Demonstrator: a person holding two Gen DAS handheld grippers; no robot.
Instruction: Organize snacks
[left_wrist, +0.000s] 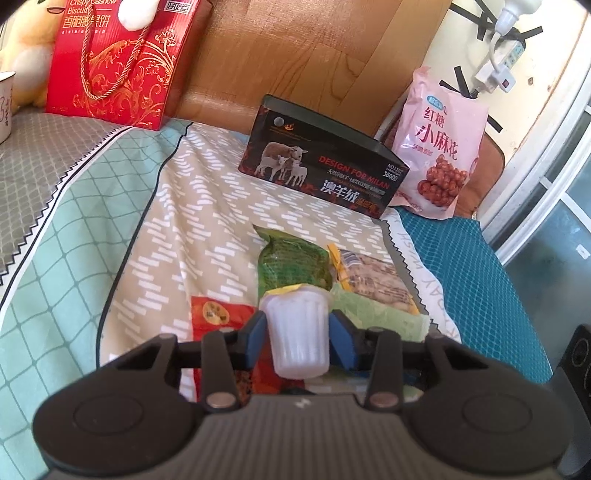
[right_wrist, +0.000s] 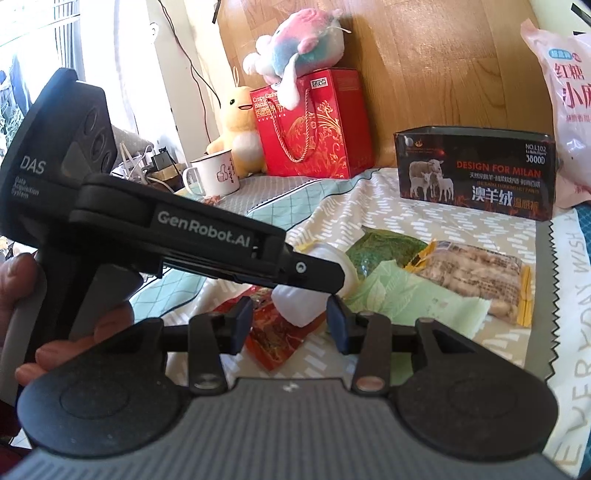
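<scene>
Jelly cup, white and ribbed, sits right between the left tongs, lid end pointing away, blue pads pinching its sides above the snack packets on the bed. Beyond stands the black box. Right tongs hover close, spread, holding nothing.

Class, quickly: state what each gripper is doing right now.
Left gripper: closed on the white jelly cup.
Right gripper: open, holding nothing.
</scene>
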